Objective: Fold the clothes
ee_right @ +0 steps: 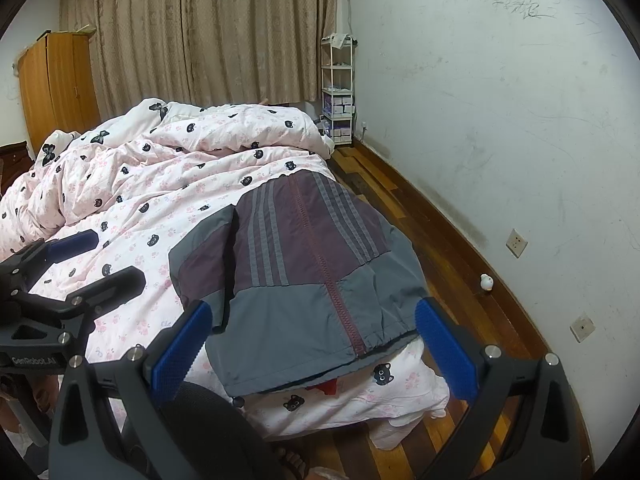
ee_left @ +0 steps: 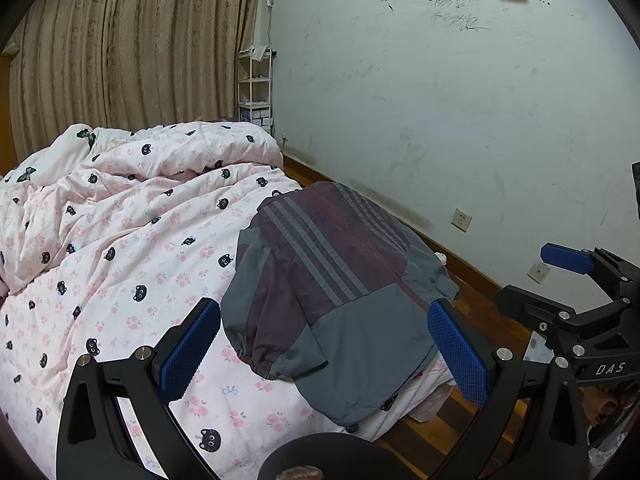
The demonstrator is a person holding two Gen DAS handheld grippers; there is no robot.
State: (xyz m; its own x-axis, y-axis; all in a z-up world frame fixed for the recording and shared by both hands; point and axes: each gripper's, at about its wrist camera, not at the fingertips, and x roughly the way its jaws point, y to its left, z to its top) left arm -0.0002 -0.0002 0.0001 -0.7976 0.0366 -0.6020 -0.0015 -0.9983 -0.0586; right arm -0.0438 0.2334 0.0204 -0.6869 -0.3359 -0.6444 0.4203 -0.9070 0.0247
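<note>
A maroon and grey zip jacket (ee_left: 332, 292) with pale stripes lies flat on the near right corner of the bed (ee_left: 120, 264), sleeves folded in over its front. The same jacket (ee_right: 304, 280) fills the middle of the right wrist view, its hem hanging over the bed's foot edge. My left gripper (ee_left: 324, 344) hovers above the jacket's near end, wide open and empty. My right gripper (ee_right: 312, 344) is also wide open and empty over the hem. Each gripper shows in the other's view: the right gripper (ee_left: 584, 276) at the right, the left gripper (ee_right: 76, 260) at the left.
A rumpled pink quilt (ee_right: 168, 168) with black cat prints covers the bed. A wooden floor strip (ee_right: 432, 264) runs between bed and white wall. A white shelf rack (ee_right: 338, 92) stands in the far corner by the curtains; a wooden wardrobe (ee_right: 56, 88) is at far left. A dark chair back (ee_right: 208, 432) sits below.
</note>
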